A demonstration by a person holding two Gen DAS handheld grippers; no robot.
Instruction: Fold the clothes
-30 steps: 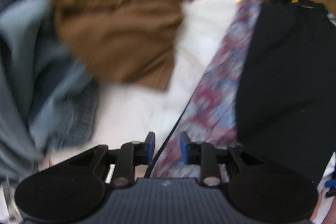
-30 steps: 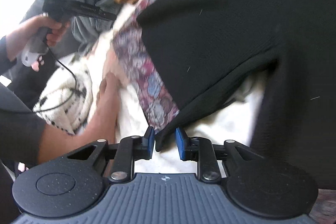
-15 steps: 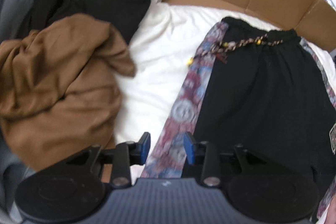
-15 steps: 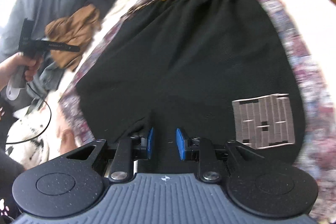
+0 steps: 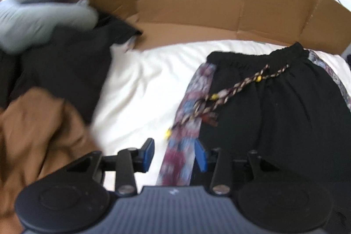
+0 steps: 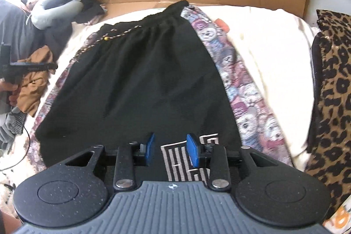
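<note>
Black shorts (image 6: 140,80) lie flat and unfolded mid-bed, waistband far. Left gripper (image 5: 174,155) and right gripper (image 6: 170,149) hover, jaws opening, nothing held. Folding not begun; brown garment (image 5: 37,135) waits left.

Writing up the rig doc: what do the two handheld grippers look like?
Both match. The left gripper and right gripper each have a ribbed grey body with a small white mark at its front edge, two black round discs at the sides, black linkage arms with silver rivets, and blue finger pads. A thin black cable trails from the left one.
</note>
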